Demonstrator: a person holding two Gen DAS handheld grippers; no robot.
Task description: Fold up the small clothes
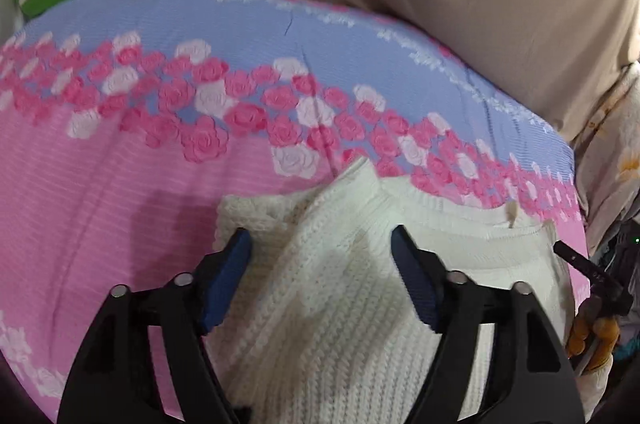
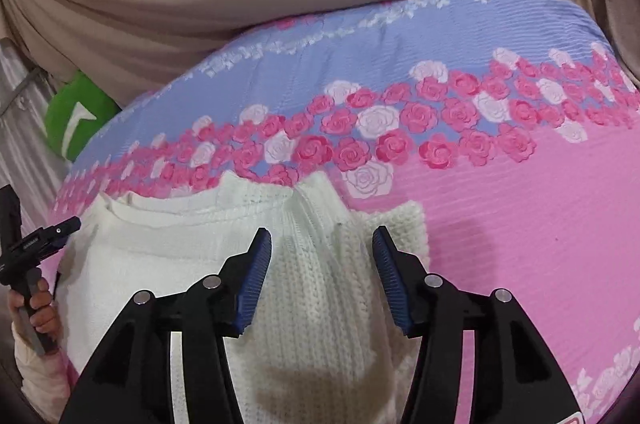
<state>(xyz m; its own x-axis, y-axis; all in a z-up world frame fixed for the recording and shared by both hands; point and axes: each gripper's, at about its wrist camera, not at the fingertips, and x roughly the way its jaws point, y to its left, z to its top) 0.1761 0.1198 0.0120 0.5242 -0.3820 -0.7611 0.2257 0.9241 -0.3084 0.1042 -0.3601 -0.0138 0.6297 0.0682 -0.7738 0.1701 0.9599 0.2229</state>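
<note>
The pink and lavender rose-printed bed cover (image 1: 120,184) is soft and ridged, so I'd judge a dragged fold could bunch or skew. On it lies the cream knitted jumper (image 1: 340,284), partly folded, a thick doubled sleeve running up its middle. The left gripper (image 1: 320,284) and right gripper (image 2: 320,284) hover over that sleeve with blue fingers (image 2: 256,280) parted, pinching nothing; the springy knit may slump open, or a tip may snag a loop.
</note>
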